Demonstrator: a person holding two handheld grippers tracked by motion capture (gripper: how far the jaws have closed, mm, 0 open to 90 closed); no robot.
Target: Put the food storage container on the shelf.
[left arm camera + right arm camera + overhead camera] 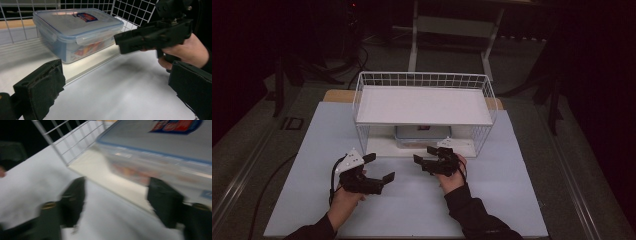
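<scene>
While both hands rest low on the pale table (512,200), the left gripper (377,167) stands with its jaws spread and nothing between them; the right gripper (426,154), just ahead, has its jaws wide apart and grips nothing; beyond them the clear lidded container (75,32) sits on the lower shelf of the white wire rack (422,80), under its upper shelf.

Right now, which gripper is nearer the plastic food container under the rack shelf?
Right. The right gripper sits open at the front edge of the wire rack, just before the plastic food container. The left gripper is open too, farther back and off to the left.
</scene>
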